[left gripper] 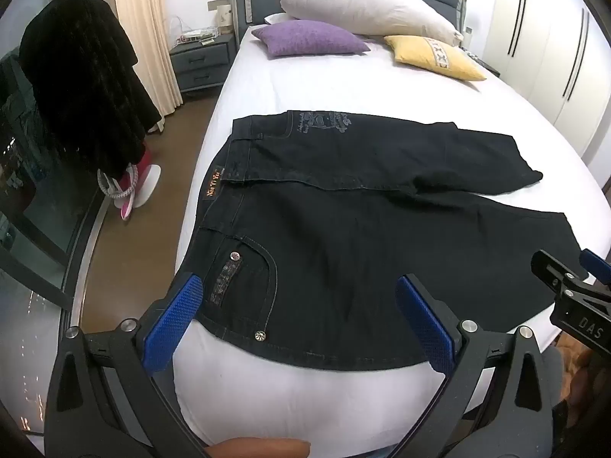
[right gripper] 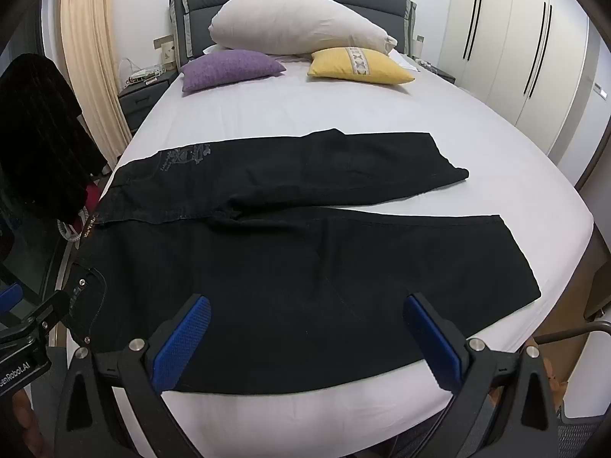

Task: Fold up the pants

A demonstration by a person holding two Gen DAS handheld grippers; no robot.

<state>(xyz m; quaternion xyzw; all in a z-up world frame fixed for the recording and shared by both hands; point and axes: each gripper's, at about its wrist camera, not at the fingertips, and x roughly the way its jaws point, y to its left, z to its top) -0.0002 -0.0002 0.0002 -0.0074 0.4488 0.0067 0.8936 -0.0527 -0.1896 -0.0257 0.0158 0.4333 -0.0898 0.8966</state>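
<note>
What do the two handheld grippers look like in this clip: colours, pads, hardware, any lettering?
Both the left gripper and the right gripper have black plastic frames, blue textured finger pads and silver round bolts. White lettering shows on their bodies: "DAS" on the right one, text ending "Robot.AI" on the left. No sleeves show.

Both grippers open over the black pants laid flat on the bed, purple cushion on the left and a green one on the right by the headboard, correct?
Not quite: the right cushion is yellow, not green, as the right wrist view shows. The rest holds: left gripper and right gripper open over the flat black pants, purple cushion on the left.

Black pants point(right gripper: 267, 252) spread flat (legs apart) on white bed point(right gripper: 343, 110)
</note>
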